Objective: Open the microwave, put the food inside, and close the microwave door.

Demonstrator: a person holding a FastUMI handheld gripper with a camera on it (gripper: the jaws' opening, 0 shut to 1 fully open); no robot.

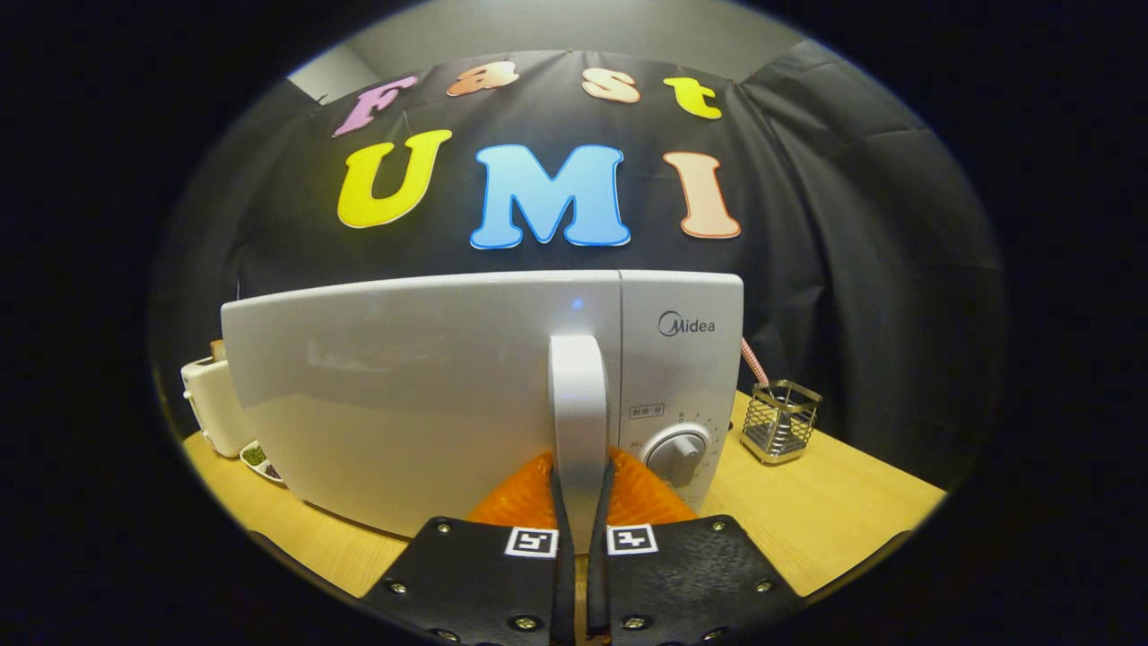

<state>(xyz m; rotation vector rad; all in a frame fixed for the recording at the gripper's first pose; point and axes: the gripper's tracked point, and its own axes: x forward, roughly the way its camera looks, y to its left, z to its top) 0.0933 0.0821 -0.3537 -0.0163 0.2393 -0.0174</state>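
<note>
Gripper (578,502) clamped on the white vertical door handle (578,404).
Both fingers press the handle's lower end (one each side); the white microwave (404,386) stands on a pale wooden table (825,511), its door swung slightly ajar.

White microwave (395,395); door handle (578,404) gripper-clasped (579,502)

We see gripper (578,489) pointing straight ahead, level, its 2 fingers (628,484) reaching forward side by side. Fingers drawn close, only narrow gap between them. Handle (578,404) of microwave door stands upright in that gap; we see 1 finger pressed against each side of it. Grip sits low on handle, near its bottom end. Each finger base carries 1 square marker tag (531,542).
</note>
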